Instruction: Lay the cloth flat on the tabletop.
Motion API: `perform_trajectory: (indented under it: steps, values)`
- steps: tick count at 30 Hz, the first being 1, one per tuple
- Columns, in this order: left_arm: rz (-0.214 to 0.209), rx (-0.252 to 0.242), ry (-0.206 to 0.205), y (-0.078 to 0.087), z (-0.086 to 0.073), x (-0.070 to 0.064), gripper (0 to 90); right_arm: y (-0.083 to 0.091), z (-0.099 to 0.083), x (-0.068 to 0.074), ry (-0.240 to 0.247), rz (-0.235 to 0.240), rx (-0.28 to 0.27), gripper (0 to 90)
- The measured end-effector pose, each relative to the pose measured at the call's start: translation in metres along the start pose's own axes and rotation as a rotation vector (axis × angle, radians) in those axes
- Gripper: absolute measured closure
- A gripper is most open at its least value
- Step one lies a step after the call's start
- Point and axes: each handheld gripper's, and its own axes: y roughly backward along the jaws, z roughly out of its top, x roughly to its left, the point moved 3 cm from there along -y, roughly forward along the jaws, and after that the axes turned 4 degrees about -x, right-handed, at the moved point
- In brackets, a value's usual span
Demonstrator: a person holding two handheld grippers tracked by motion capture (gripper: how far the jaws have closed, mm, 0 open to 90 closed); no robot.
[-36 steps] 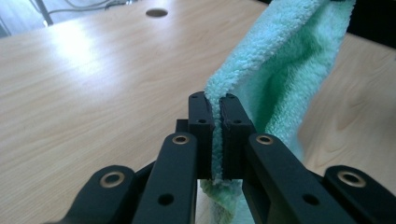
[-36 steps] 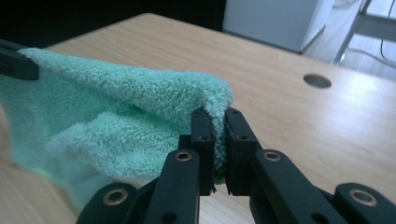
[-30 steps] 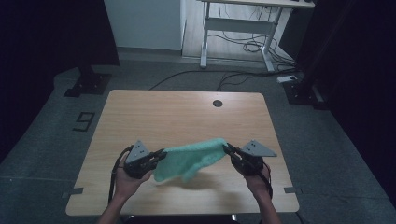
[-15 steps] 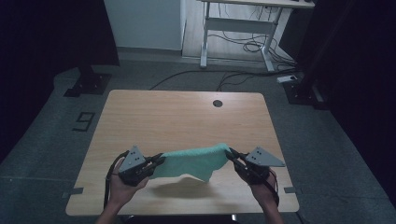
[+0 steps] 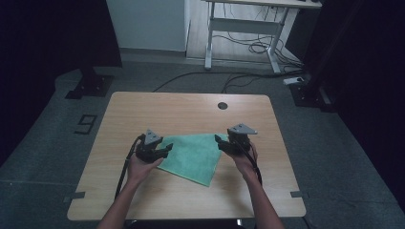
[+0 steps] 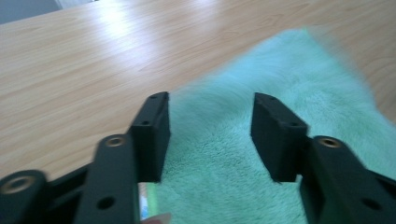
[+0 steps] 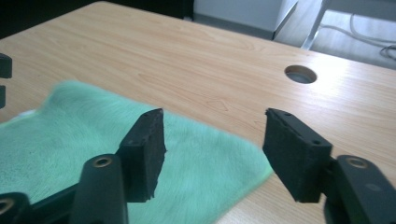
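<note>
A teal fleecy cloth (image 5: 194, 156) lies flat on the wooden table (image 5: 191, 112), spread between my two hands. My left gripper (image 5: 166, 150) is open at the cloth's left corner, its jaws hovering over the cloth (image 6: 224, 140) with nothing between them. At the cloth's upper right corner my right gripper (image 5: 218, 142) also stands open, jaws wide apart above the cloth (image 7: 187, 158). Both hands hold the grippers low over the table.
A round cable hole (image 5: 222, 105) sits near the table's far edge, and the hole (image 7: 300, 73) lies ahead of the right jaws. Beyond the table stand a white desk frame (image 5: 239, 28) and floor cables (image 5: 248, 47). Dark stands flank the table.
The cloth, held up stretched between both shut grippers, has come down flat on the table. Both grippers have opened and let go of it.
</note>
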Motion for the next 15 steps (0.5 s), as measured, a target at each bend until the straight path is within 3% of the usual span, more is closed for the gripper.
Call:
perform_trajectory:
  steps: [5,8,10,15]
  values:
    - [-0.016,0.023,0.004,0.003,-0.011,-0.004,49.1,0.012,-0.015,0.007,-0.002,0.029,0.02,40.0]
    - [-0.032,0.056,-0.003,0.0,-0.02,-0.011,51.5,0.016,-0.035,0.021,0.005,0.086,0.067,42.2]
    - [-0.044,0.096,-0.007,-0.005,-0.028,-0.016,53.1,0.013,-0.045,0.029,0.007,0.116,0.094,42.7]
    - [-0.047,0.133,-0.004,-0.012,-0.032,-0.017,53.6,0.003,-0.06,0.043,0.012,0.152,0.142,42.9]
